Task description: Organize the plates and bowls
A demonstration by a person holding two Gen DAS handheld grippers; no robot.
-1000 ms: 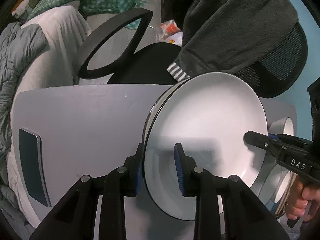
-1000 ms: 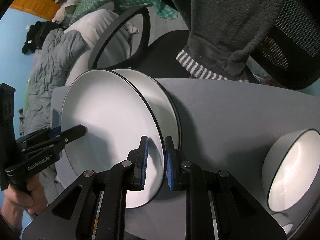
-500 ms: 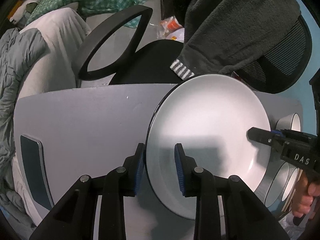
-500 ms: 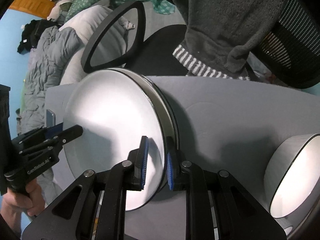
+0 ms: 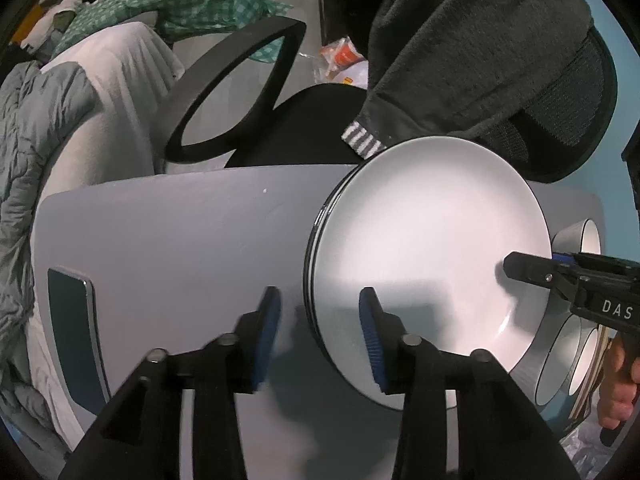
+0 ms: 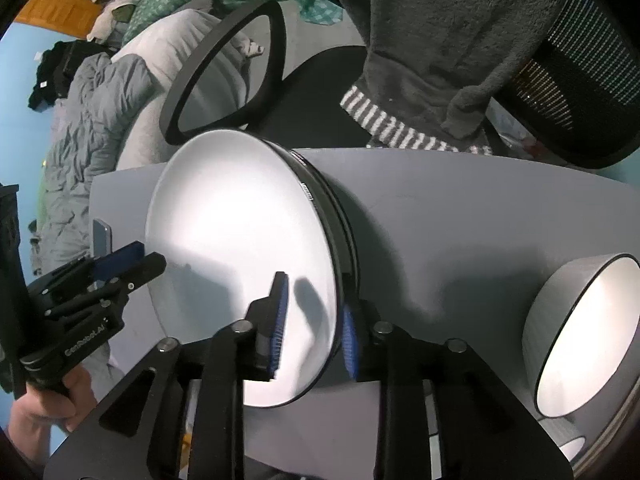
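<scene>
A stack of white plates with dark rims (image 5: 432, 248) lies on the grey table (image 5: 180, 240); it also shows in the right wrist view (image 6: 240, 240). My left gripper (image 5: 318, 334) is open, its jaws astride the near rim of the stack without gripping. My right gripper (image 6: 314, 328) is open too, its jaws astride the opposite rim. Each gripper shows in the other's view, at the far side of the plates (image 5: 560, 276) (image 6: 116, 276). A grey bowl with a white inside (image 6: 580, 336) stands to the right of the plates.
More bowls (image 5: 576, 356) stand at the table's right end. A dark phone (image 5: 74, 336) lies at the left edge. Behind the table is a black office chair (image 5: 304, 128) with a dark sweater (image 5: 460, 48) draped over it. Bedding (image 5: 48, 128) lies beyond.
Both grippers have opened and let go of the plate rims. The upper plate now lies flat on the lower one, and the stack rests on the table.
</scene>
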